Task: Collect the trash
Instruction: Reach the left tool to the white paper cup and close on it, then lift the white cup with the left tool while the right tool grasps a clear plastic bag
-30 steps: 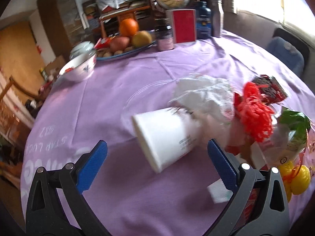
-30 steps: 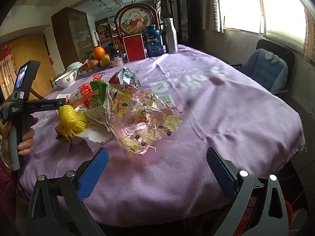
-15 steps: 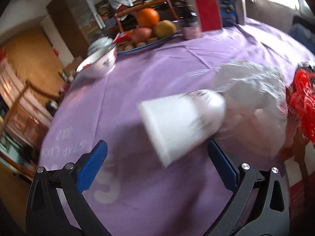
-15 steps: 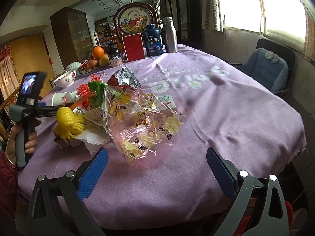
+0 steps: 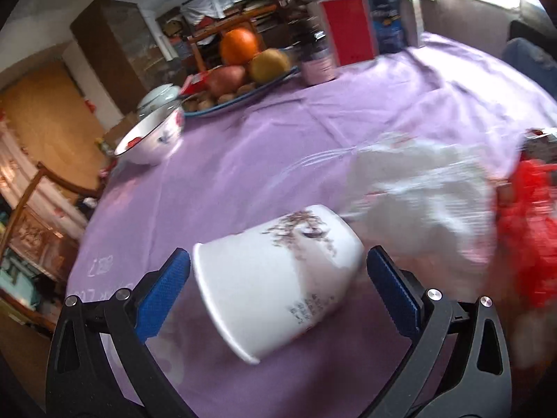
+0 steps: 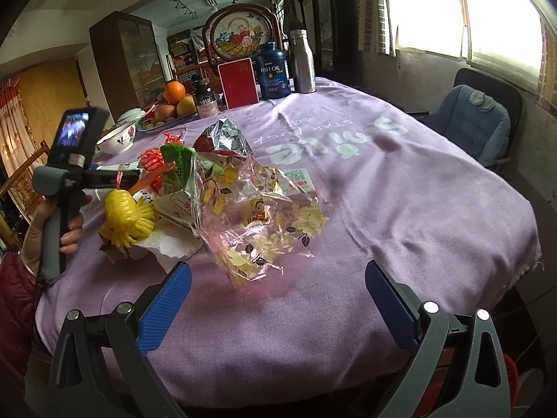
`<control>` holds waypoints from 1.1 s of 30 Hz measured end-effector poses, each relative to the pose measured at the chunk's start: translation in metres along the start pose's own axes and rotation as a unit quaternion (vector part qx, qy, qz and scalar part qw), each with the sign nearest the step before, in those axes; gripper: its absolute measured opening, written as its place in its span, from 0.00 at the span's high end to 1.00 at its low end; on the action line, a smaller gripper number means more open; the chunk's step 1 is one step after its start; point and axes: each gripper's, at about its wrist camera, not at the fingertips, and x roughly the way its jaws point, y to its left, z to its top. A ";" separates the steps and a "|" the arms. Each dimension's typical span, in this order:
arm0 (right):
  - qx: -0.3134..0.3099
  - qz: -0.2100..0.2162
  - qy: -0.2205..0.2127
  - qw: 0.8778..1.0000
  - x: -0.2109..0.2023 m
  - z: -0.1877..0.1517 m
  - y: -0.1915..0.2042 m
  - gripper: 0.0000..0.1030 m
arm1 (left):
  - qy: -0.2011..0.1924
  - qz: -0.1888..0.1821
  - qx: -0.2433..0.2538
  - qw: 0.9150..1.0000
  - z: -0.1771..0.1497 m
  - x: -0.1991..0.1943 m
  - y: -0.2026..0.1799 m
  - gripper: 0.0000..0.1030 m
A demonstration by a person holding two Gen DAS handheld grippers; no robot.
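Note:
A white paper cup (image 5: 278,278) lies on its side on the purple tablecloth. My left gripper (image 5: 278,285) is open with the cup between its blue pads, not clamped. Behind the cup lie crumpled white tissue (image 5: 424,202) and red netting (image 5: 529,230). In the right wrist view a trash pile shows: a clear flowered plastic bag (image 6: 257,216), yellow netting (image 6: 125,216), a green piece (image 6: 177,163), foil wrapper (image 6: 226,136) and white tissue (image 6: 167,244). My right gripper (image 6: 275,299) is open and empty, near the table's front edge, short of the bag.
A fruit plate (image 5: 243,69), a bowl (image 5: 153,136), a dark jar (image 5: 316,59), a red box (image 6: 240,83), a fish-oil bottle (image 6: 273,71) and a metal flask (image 6: 302,61) stand at the far side. A blue chair (image 6: 473,122) is at the right.
My left gripper has moved forward and left onto the cup, which now sits between the pads. My right gripper has barely moved.

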 end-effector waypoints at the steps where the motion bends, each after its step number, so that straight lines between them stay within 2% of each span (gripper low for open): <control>1: 0.000 -0.002 -0.002 1.000 -0.001 0.001 0.000 0.05 | 0.009 0.007 -0.005 1.000 -0.004 0.006 0.005 0.05; 3: 0.001 0.000 -0.006 1.000 -0.002 0.002 -0.001 0.05 | 0.033 -0.005 -0.033 0.999 -0.012 0.014 0.024 0.06; 6: 0.003 0.009 -0.007 1.000 -0.001 0.002 -0.001 0.05 | 0.041 -0.010 -0.059 0.997 -0.019 0.015 0.040 0.16; 8: 0.001 0.012 -0.006 1.000 0.001 0.001 0.001 0.05 | 0.042 -0.023 -0.070 0.996 -0.020 0.014 0.044 0.26; 13: -0.010 0.011 -0.015 1.000 0.004 0.005 0.007 0.05 | 0.018 -0.019 -0.063 0.998 -0.018 0.004 0.040 0.29; 14: -0.014 0.009 -0.020 1.000 0.005 0.007 0.010 0.05 | 0.011 -0.022 -0.065 0.998 -0.017 0.000 0.041 0.39; 16: -0.025 0.002 -0.023 0.999 0.011 0.012 0.015 0.07 | 0.001 -0.034 -0.072 0.997 -0.018 -0.009 0.042 0.52; 18: -0.035 -0.005 -0.019 0.999 0.016 0.014 0.019 0.25 | -0.006 -0.046 -0.088 0.995 -0.018 -0.014 0.048 0.56; 19: -0.036 -0.009 -0.015 0.999 0.019 0.015 0.019 0.44 | -0.009 -0.056 -0.097 0.994 -0.019 -0.016 0.053 0.59; 20: -0.033 -0.008 -0.011 0.999 0.021 0.017 0.018 0.54 | -0.009 -0.062 -0.103 0.993 -0.019 -0.017 0.056 0.60; 21: -0.025 -0.001 -0.008 1.000 0.021 0.017 0.015 0.70 | -0.005 -0.069 -0.110 0.992 -0.020 -0.016 0.060 0.60; 22: -0.014 0.005 -0.009 1.000 0.019 0.017 0.010 0.80 | -0.001 -0.076 -0.113 0.991 -0.019 -0.014 0.061 0.60; 25: -0.005 0.006 -0.019 1.000 0.012 0.016 0.004 0.84 | 0.005 -0.090 -0.137 0.986 -0.020 -0.012 0.069 0.59; 26: -0.004 0.006 -0.025 1.000 0.008 0.016 0.003 0.84 | 0.005 -0.092 -0.142 0.986 -0.020 -0.011 0.071 0.55; 27: -0.004 0.006 -0.030 1.000 0.004 0.016 0.002 0.85 | 0.006 -0.090 -0.146 0.985 -0.020 -0.012 0.072 0.50; 29: -0.005 0.008 -0.034 0.999 0.000 0.016 0.002 0.85 | 0.009 -0.074 -0.151 0.986 -0.020 -0.009 0.073 0.26; 31: -0.006 0.011 -0.035 0.999 0.000 0.017 0.002 0.85 | 0.015 -0.054 -0.155 0.986 -0.020 -0.005 0.075 0.24; 33: -0.003 0.016 -0.033 0.999 0.002 0.016 0.001 0.85 | 0.027 -0.067 -0.166 0.984 -0.023 0.000 0.082 0.24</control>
